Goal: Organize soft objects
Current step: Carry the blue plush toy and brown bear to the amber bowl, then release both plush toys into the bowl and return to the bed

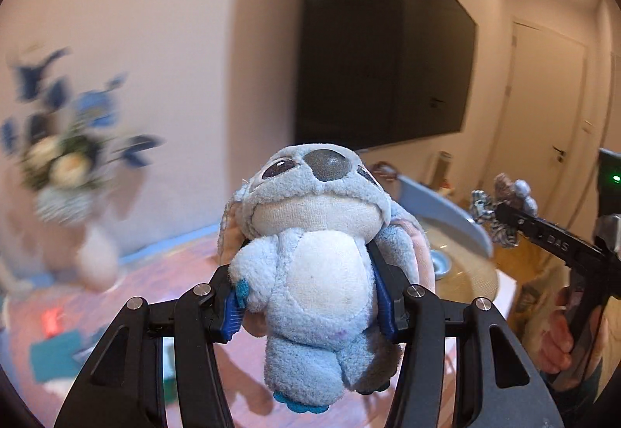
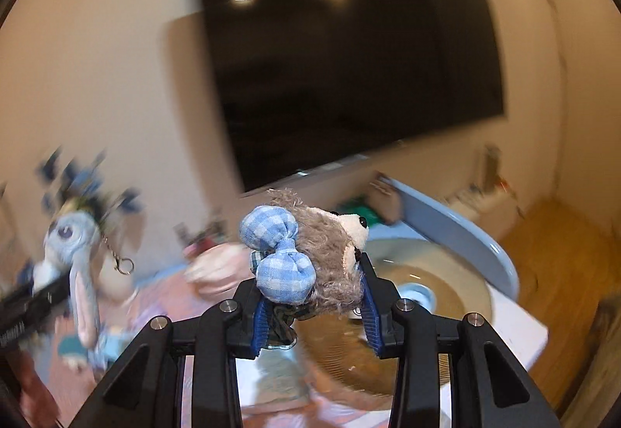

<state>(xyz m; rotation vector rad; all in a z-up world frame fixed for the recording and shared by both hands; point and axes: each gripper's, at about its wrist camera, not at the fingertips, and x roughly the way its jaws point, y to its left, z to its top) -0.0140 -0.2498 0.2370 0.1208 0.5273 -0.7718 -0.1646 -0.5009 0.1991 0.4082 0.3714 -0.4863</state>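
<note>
My left gripper (image 1: 308, 296) is shut on a pale blue plush alien toy (image 1: 310, 234), its blue pads squeezing the body from both sides while the head tips back above the fingers. The right wrist view shows the same toy (image 2: 73, 245) at far left, blurred, a key chain dangling from it. My right gripper (image 2: 312, 305) is shut on a shaggy grey plush animal (image 2: 330, 253) with a blue checked bow (image 2: 277, 257). In the left wrist view the right gripper (image 1: 500, 222) holds that grey toy high at the right, a hand below it.
A pale blue tub (image 2: 450, 234) with a woven straw hat (image 2: 388, 311) in it stands ahead on the right. A large dark screen (image 1: 380, 59) hangs on the wall. A flower vase (image 1: 70, 171) stands at left. The pink surface (image 1: 155, 292) carries small items.
</note>
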